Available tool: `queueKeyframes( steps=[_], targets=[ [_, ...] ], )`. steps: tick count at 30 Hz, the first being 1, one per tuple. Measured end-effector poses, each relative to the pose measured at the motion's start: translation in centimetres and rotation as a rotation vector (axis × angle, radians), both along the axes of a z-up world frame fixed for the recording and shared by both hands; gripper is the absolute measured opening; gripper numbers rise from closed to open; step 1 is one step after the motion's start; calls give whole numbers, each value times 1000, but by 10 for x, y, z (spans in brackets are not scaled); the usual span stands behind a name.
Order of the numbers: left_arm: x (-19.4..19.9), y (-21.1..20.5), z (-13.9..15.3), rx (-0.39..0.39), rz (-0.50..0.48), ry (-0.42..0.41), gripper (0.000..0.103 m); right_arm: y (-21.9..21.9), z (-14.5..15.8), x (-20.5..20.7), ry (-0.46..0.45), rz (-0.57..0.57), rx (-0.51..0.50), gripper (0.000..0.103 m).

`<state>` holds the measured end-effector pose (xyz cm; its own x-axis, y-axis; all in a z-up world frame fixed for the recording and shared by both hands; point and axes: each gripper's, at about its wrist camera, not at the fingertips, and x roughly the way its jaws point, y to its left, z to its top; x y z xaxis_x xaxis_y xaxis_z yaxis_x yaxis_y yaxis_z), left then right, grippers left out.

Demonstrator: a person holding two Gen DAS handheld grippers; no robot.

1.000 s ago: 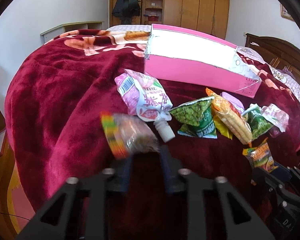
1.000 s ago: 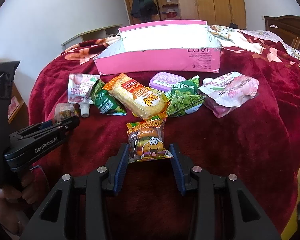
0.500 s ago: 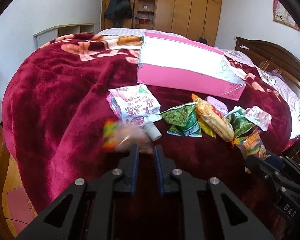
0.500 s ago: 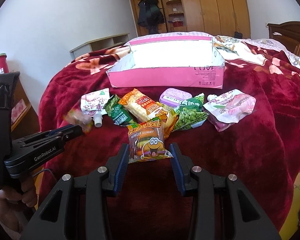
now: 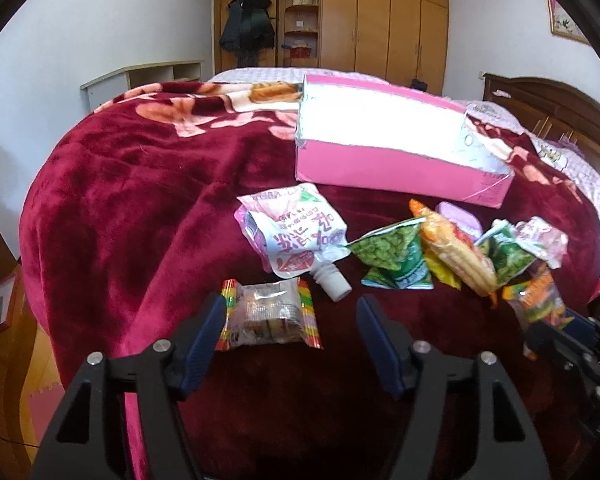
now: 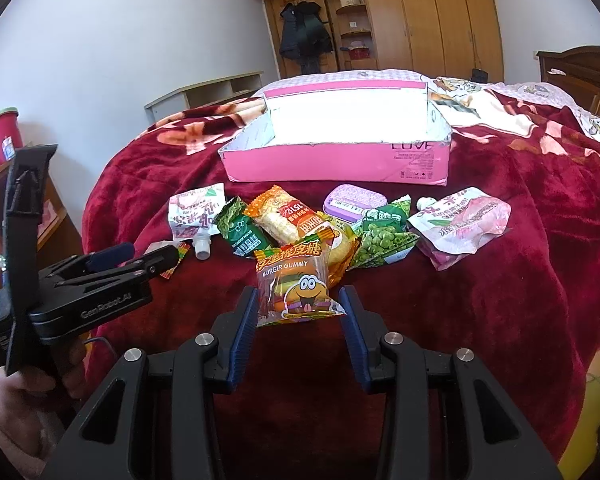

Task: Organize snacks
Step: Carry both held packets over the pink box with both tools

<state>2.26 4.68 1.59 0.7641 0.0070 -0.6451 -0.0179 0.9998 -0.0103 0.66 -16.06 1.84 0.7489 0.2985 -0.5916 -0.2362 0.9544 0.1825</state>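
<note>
Short of the pink box (image 6: 336, 160), on the red blanket (image 5: 140, 208), my right claw (image 6: 300, 312) pinches the burger gummy packet (image 6: 296, 284) by its side edges. My left claw (image 5: 288, 320) has just been opening; the clear striped-end candy packet (image 5: 268, 316) lies between its jaws against the left pad, loose as I judge it. I'd carry the gummy packet level over the box's near wall and release low. It is crinkly, glossy foil with a cartoon burger, likely slippery, so I'd hold it firmly.
</note>
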Motion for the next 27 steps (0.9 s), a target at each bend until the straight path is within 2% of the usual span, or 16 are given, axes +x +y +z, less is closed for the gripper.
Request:
queueKeyframes(
  steps=[3, 8, 9, 11, 14, 20, 27],
  targets=[
    [10, 2, -9, 3, 13, 36, 71, -2, -2, 1, 6, -2, 3, 42],
    [15, 4, -19, 29, 41, 37, 70, -3, -4, 2, 14, -6, 7, 42],
    [15, 5, -19, 25, 43, 38, 68, -3, -5, 3, 17, -6, 8, 42],
    [15, 8, -20, 31, 57, 31, 51, -3, -5, 3, 20, -6, 10, 42],
    [14, 15, -19, 18, 60, 29, 44, -3, -5, 3, 19, -6, 8, 42],
    [1, 23, -8, -21, 47, 13, 42, -3, -1, 1, 6, -2, 4, 42],
    [-12, 15, 16, -32, -5, -33, 42, -1, 6, 1, -12, 12, -7, 42]
  ],
)
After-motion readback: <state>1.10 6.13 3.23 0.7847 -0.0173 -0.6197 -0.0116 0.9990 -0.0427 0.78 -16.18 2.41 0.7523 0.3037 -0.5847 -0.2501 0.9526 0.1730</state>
